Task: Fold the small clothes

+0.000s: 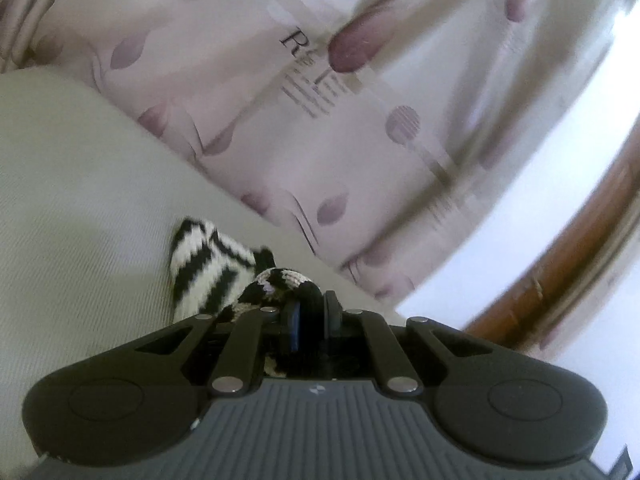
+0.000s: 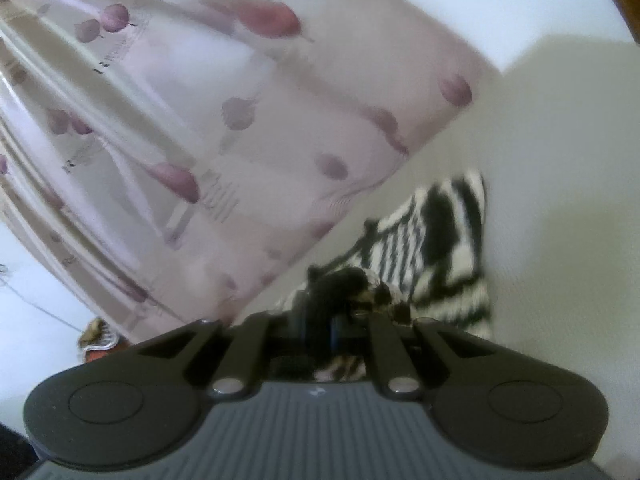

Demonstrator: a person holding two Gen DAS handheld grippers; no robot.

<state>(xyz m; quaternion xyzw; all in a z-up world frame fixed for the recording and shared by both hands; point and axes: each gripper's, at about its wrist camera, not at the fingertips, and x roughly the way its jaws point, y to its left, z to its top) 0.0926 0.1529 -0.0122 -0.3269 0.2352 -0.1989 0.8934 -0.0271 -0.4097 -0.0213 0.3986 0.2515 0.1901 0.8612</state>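
Observation:
A small black-and-white striped knit garment (image 1: pixel 208 268) lies on a cream cloth surface (image 1: pixel 80 184). My left gripper (image 1: pixel 310 312) is shut on one dark edge of it, right at the fingertips. In the right wrist view the same striped knit garment (image 2: pixel 436 240) spreads ahead and to the right. My right gripper (image 2: pixel 324 320) is shut on another bunched edge of it. Both views are blurred.
A pale pink sheet with purple petal prints and lettering (image 1: pixel 320 120) lies beyond the cream cloth; it also fills the left of the right wrist view (image 2: pixel 180 140). A brown wooden rail (image 1: pixel 580 260) runs at the right. A small patterned object (image 2: pixel 96 340) sits low left.

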